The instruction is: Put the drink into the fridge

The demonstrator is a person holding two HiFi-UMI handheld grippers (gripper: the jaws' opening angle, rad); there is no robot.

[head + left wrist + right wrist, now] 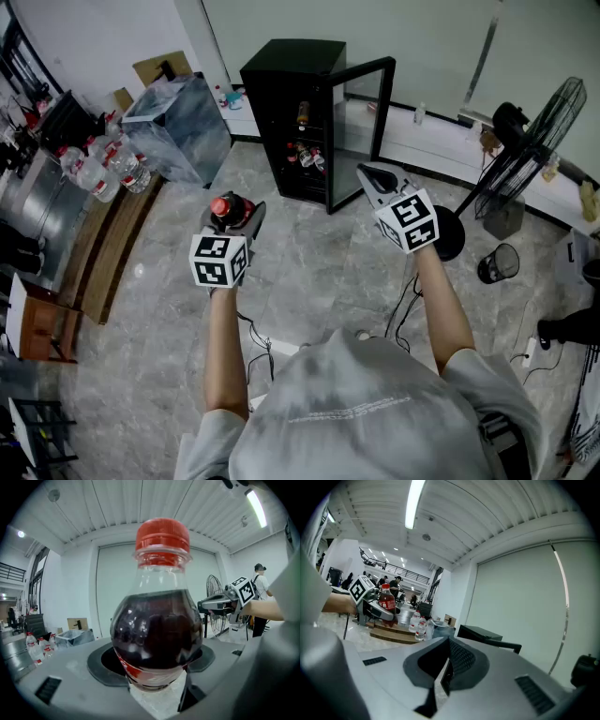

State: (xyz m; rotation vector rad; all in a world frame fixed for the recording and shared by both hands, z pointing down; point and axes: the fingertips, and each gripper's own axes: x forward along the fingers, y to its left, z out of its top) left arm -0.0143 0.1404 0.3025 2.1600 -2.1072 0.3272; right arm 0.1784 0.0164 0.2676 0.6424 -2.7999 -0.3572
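Gripping the drink bottle (157, 625): the left gripper (236, 217) is holding it with jaws spread wide, the dark pads pressing on the lower, labelled part of the round body at 9 and 3 o'clock. The bottle is filling the middle of the left gripper view.

The right gripper (446, 665) is carrying nothing; its jaws are lying together, pad against pad.

Orientation: the bottle is standing upright, long axis vertical, red cap (162, 535) pointing to 12 o'clock in the left gripper view. Dark liquid is reaching up into the neck's shoulder. In the right gripper view it is showing at 9 o'clock, cap up.

Surroundings, head view: the black fridge (291, 112) is standing at 1 o'clock of the left gripper, well apart from it across bare stone floor (300, 272). Its glass door (361, 131) is hanging open on the right side, just beyond the right gripper at 12 o'clock. Bottles on the shelves (305, 155) are showing through the opening. The floor between the grippers and the fridge front is lying open.

At 10 o'clock a grey bin (178, 127) and water bottles (108, 169) are sitting by a wooden platform (112, 253). At 3 o'clock a fan (544, 122) and a mesh basket (497, 262) are bounding the right side.
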